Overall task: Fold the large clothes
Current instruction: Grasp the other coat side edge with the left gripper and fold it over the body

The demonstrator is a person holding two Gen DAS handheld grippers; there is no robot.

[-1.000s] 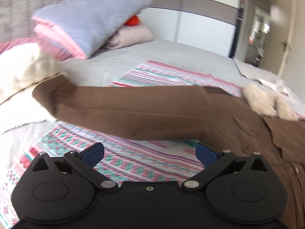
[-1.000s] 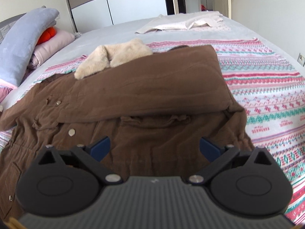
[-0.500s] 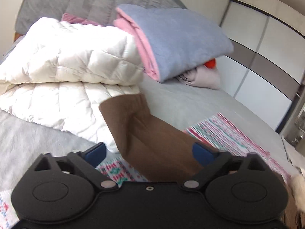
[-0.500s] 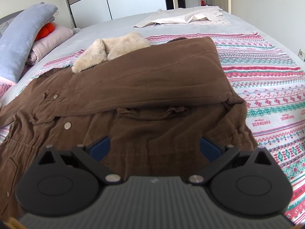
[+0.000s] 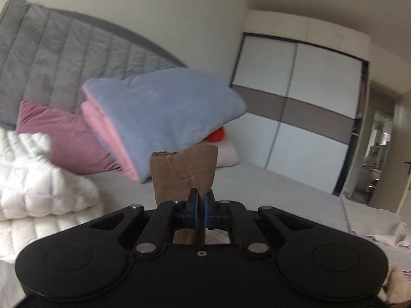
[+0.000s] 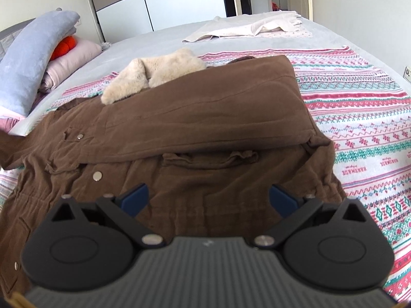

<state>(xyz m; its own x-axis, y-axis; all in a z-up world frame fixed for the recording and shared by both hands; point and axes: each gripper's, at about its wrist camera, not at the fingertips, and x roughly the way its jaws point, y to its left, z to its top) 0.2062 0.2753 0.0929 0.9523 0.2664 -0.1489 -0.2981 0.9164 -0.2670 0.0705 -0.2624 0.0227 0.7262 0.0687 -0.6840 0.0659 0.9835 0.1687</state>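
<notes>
A brown coat (image 6: 195,133) with a cream fur collar (image 6: 159,71) lies spread on a striped blanket (image 6: 359,118) on the bed. One sleeve is folded across its chest. In the left wrist view my left gripper (image 5: 201,202) is shut on the cuff of the other brown sleeve (image 5: 183,172), which stands up above the pads, lifted off the bed. My right gripper (image 6: 208,200) hovers open over the coat's lower half, with nothing between its fingers.
A grey-blue and pink folded duvet (image 5: 159,118), a pink pillow (image 5: 64,141) and a white quilted duvet (image 5: 33,187) pile up at the grey headboard (image 5: 64,59). A pale garment (image 6: 251,28) lies at the bed's far side. A wardrobe (image 5: 308,118) stands beyond.
My left gripper swung to the sleeve's end, shut on the cuff and rose, its view tipping up toward the headboard. The right gripper stayed still and open.
</notes>
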